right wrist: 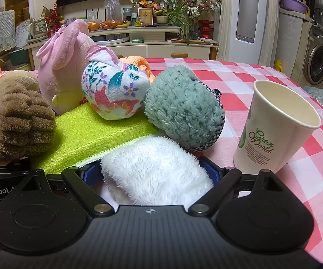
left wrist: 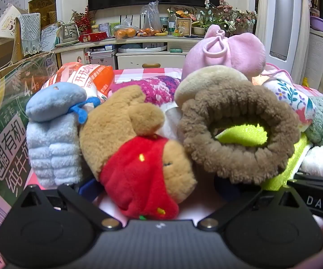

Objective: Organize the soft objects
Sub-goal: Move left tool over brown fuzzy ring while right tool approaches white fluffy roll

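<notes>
Left gripper [left wrist: 152,186], seen from its own wrist camera: the black body filled the bottom of the view, both linkage arms were splayed outward, and the jaws stood at full spread. Only a little of the blue finger [left wrist: 87,187] on the left side showed; the other was hidden. The tool pointed forward and downward. Right gripper [right wrist: 149,174], seen from its own wrist camera: it had the same pose, angled downward, with linkage arms splayed and jaws fully apart. Both blue fingers [right wrist: 208,168] showed at their inner edges. The two tools sat side by side, each visible at the edge of the other's view.
</notes>
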`<act>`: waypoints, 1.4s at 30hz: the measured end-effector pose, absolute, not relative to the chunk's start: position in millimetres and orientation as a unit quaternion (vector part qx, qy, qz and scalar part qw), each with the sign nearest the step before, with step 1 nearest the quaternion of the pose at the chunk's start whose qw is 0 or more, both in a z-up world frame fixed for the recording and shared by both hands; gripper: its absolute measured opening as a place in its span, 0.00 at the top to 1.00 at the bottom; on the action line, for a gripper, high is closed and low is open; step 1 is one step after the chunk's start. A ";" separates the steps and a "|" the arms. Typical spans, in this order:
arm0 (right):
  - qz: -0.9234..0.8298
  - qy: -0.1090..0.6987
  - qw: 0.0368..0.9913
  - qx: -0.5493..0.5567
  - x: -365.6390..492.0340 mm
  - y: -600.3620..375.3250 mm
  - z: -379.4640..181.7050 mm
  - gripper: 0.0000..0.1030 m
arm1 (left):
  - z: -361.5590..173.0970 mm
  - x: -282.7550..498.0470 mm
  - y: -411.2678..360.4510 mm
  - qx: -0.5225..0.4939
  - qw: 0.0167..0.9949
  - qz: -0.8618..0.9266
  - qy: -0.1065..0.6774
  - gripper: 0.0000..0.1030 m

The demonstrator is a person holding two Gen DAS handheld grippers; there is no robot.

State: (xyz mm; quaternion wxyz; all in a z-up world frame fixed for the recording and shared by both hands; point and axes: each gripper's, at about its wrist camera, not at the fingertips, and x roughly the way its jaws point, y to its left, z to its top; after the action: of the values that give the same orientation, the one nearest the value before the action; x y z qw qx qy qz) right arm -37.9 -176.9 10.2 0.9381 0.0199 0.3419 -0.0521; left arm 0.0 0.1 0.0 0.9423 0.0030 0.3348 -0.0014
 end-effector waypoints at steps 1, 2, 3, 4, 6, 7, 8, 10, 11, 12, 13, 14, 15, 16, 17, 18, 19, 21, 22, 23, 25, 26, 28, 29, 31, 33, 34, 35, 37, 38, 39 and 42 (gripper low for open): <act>-0.053 0.342 0.938 0.020 -38.1 -176.8 10.2 0.00 | 0.0 0.0 0.0 0.004 0.942 -0.001 0.334 0.00; -0.054 0.342 0.938 0.020 -38.4 -176.5 10.2 0.00 | 0.0 0.0 0.1 0.004 0.942 -0.001 0.334 0.00; -0.054 0.342 0.938 0.021 -38.7 -176.3 10.2 0.00 | 0.1 -0.5 0.2 0.003 0.942 -0.002 0.334 0.00; -0.053 0.343 0.938 0.021 -38.8 -176.1 10.3 0.00 | 0.2 -1.7 0.2 0.004 0.942 -0.002 0.334 0.00; -0.048 0.343 0.938 0.021 -45.0 -176.4 11.2 0.00 | 0.7 -4.5 -0.4 0.007 0.941 -0.003 0.338 0.00; -0.044 0.344 0.938 0.023 -47.1 -178.6 11.1 0.00 | 1.6 -6.3 0.0 0.007 0.940 -0.004 0.342 0.01; -0.043 0.347 0.937 0.023 -48.3 -178.7 11.9 0.00 | 2.8 -8.7 0.8 0.005 0.939 -0.002 0.345 0.01; -0.045 0.350 0.935 0.026 -47.7 -179.7 13.8 0.00 | 11.5 -23.7 6.7 -0.004 0.943 -0.003 0.333 0.02; -0.043 0.349 0.936 0.029 -49.9 -180.5 16.0 0.00 | 16.0 -29.6 8.2 -0.004 0.946 -0.006 0.324 0.02; -0.038 0.343 0.938 0.034 -52.7 -181.5 19.3 0.00 | 21.3 -35.1 8.9 0.001 0.949 -0.007 0.315 0.02; -0.034 0.337 0.940 0.039 -52.9 -178.8 20.7 0.00 | 27.7 -44.4 6.9 0.009 0.952 -0.007 0.307 0.02; -0.032 0.330 0.942 0.044 -55.7 -178.8 24.4 0.00 | 33.8 -48.1 7.6 0.016 0.952 -0.008 0.304 0.02; -0.032 0.323 0.945 0.048 -58.6 -179.4 26.2 0.00 | 40.1 -52.9 8.1 0.020 0.954 -0.013 0.300 0.02; -0.032 0.315 0.947 0.050 -61.4 -179.9 29.7 0.00 | 44.0 -54.7 7.1 0.021 0.955 -0.018 0.297 0.02; -0.034 0.309 0.949 0.050 -61.1 -179.8 31.8 0.00 | 51.0 -60.4 7.8 0.023 0.956 -0.023 0.291 0.02; -0.036 0.301 0.952 0.050 -63.0 -179.8 34.2 0.00 | 56.1 -65.3 8.9 0.026 0.957 -0.027 0.287 0.02; -0.039 0.294 0.954 0.050 -63.4 -179.7 35.5 0.00 | 61.7 -66.9 9.1 0.030 0.958 -0.030 0.285 0.02; -0.042 0.285 0.956 0.055 -65.0 -180.1 40.6 0.00 | 73.0 -73.6 10.9 0.037 0.959 -0.036 0.279 0.02; -0.043 0.281 0.957 0.056 -66.7 -180.8 44.4 0.00 | 78.0 -73.2 15.1 0.037 0.960 -0.038 0.276 0.02; -0.047 0.278 0.958 0.057 -67.7 -180.8 47.3 0.00 | 83.4 -72.3 17.0 0.039 0.960 -0.038 0.275 0.02; -0.055 0.270 0.960 0.052 -71.0 -178.5 52.9 0.00 | 92.9 -79.5 22.1 0.039 0.962 -0.038 0.268 0.01; -0.060 0.265 0.961 0.048 -69.3 -174.0 50.5 0.00 | 98.7 -83.5 21.8 0.039 0.963 -0.036 0.264 0.01; -0.066 0.252 0.964 0.044 -69.5 -169.2 57.3 0.00 | 110.9 -86.5 31.4 0.040 0.965 -0.033 0.258 0.01; -0.065 0.245 0.966 0.043 -76.1 -168.5 61.5 0.00 | 112.9 -86.1 34.1 0.039 0.966 -0.032 0.254 0.01; -0.066 0.233 0.969 0.040 -81.7 -165.6 70.3 0.00 | 122.1 -90.2 42.7 0.035 0.969 -0.029 0.243 0.01; -0.065 0.223 0.972 0.040 -86.4 -162.3 77.7 0.00 | 128.4 -93.6 50.7 0.037 0.971 -0.022 0.235 0.01; -0.062 0.219 0.973 0.039 -87.9 -159.0 80.8 0.00 | 131.9 -96.4 55.2 0.038 0.972 -0.019 0.230 0.01; -0.057 0.216 0.974 0.039 -88.3 -158.6 85.9 0.00 | 134.2 -98.2 59.6 0.038 0.973 -0.016 0.227 0.01; -0.050 0.210 0.976 0.038 -91.1 -150.8 89.4 0.00 | 138.6 -101.5 69.5 0.038 0.974 -0.011 0.221 0.01; -0.046 0.206 0.977 0.039 -93.6 -147.3 93.3 0.00 | 140.2 -103.7 74.1 0.037 0.975 -0.009 0.218 0.01; -0.041 0.202 0.978 0.040 -96.8 -144.5 96.1 0.00 | 141.7 -105.4 79.7 0.035 0.976 -0.005 0.216 0.01; -0.029 0.191 0.980 0.037 -100.5 -132.5 100.7 0.00 | 144.3 -110.1 92.3 0.034 0.976 0.004 0.213 0.01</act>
State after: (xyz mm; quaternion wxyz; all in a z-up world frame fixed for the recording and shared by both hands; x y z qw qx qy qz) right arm -100.5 -132.5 100.7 0.9804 0.0375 0.1910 -0.0292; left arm -110.1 92.3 144.3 0.9765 0.0340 0.2128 0.0040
